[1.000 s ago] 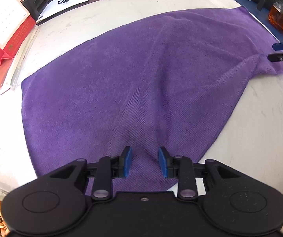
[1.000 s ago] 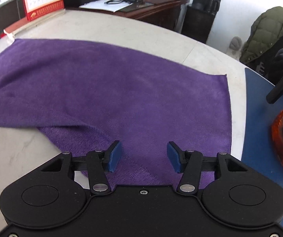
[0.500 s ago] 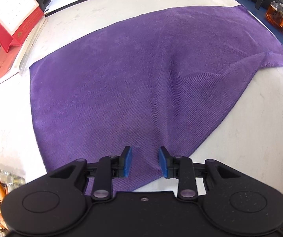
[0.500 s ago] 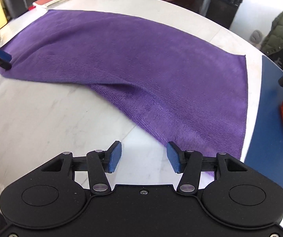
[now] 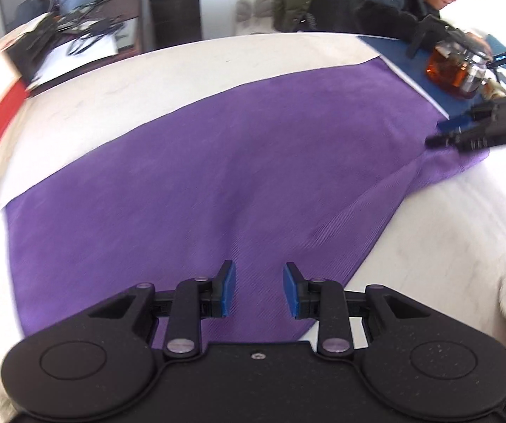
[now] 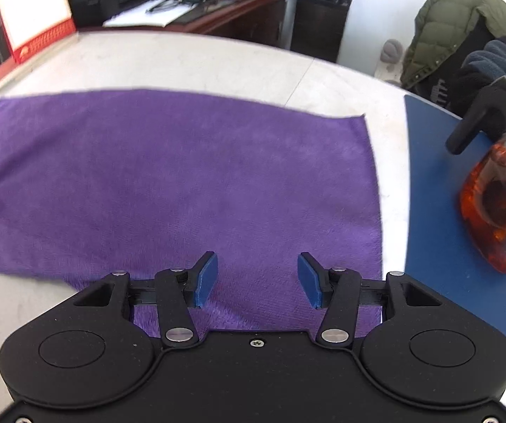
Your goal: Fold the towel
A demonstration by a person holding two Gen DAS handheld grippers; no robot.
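A purple towel [image 5: 217, 183] lies spread flat on the white table, with a slight ridge running toward its right corner. My left gripper [image 5: 259, 289] hovers over the towel's near corner, its blue pads apart and only cloth showing below the gap. My right gripper [image 6: 258, 278] is above the near right corner of the towel [image 6: 182, 176]. Its jaws are closing, and nothing is pinched between them. In the left wrist view the right gripper [image 5: 464, 130] shows at the towel's right corner.
A glass teapot of amber tea [image 6: 499, 211] stands on a blue mat [image 6: 436, 194] just right of the towel. A red desk calendar [image 6: 34, 17] is at the far left. A seated person [image 5: 394, 0] is behind the teapot [image 5: 457, 67]. A cluttered desk lies beyond.
Half a second ago my right gripper was over bare table; now it is back over the towel's right corner. Both views have tipped up and show more of the room. The towel lies as before.
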